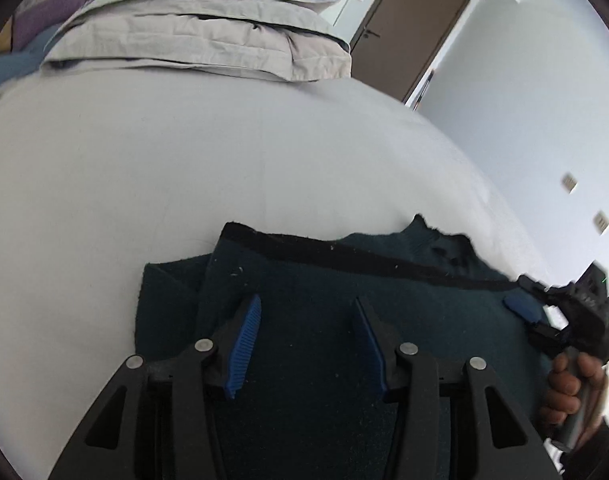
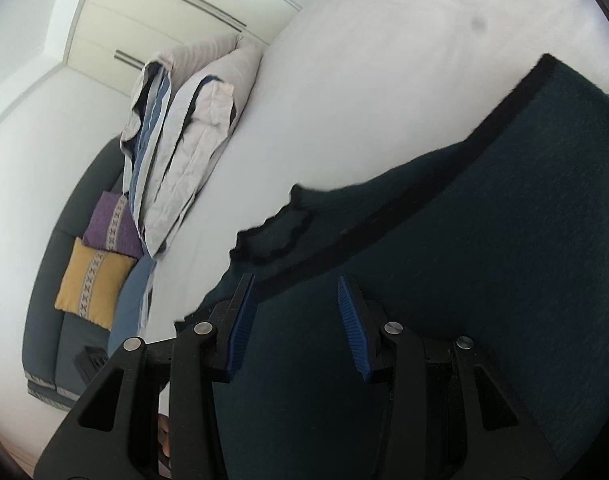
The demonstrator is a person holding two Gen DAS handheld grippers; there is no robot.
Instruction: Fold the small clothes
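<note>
We hold both grippers spread and empty over the dark garment (image 1: 344,312), which lies partly folded on the bed (image 1: 184,160). Our left gripper (image 1: 308,344) and right gripper (image 2: 294,320) hang just above the cloth. Its black-trimmed edge (image 2: 384,216) runs crosswise ahead of both, neither hand clearly nearer.

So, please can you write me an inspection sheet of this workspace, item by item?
Surface: white bed sheet, smooth, mostly bare.
Job's things: dark green knitted garment with black trim, lying partly folded.
Clutter: folded grey and blue striped bedding at the far end.
Grippers: left gripper and right gripper open above the garment, blue fingers holding nothing.
Cables: nothing seen.
Surroundings: brown door, white wardrobe, purple cushion, yellow cushion.
</note>
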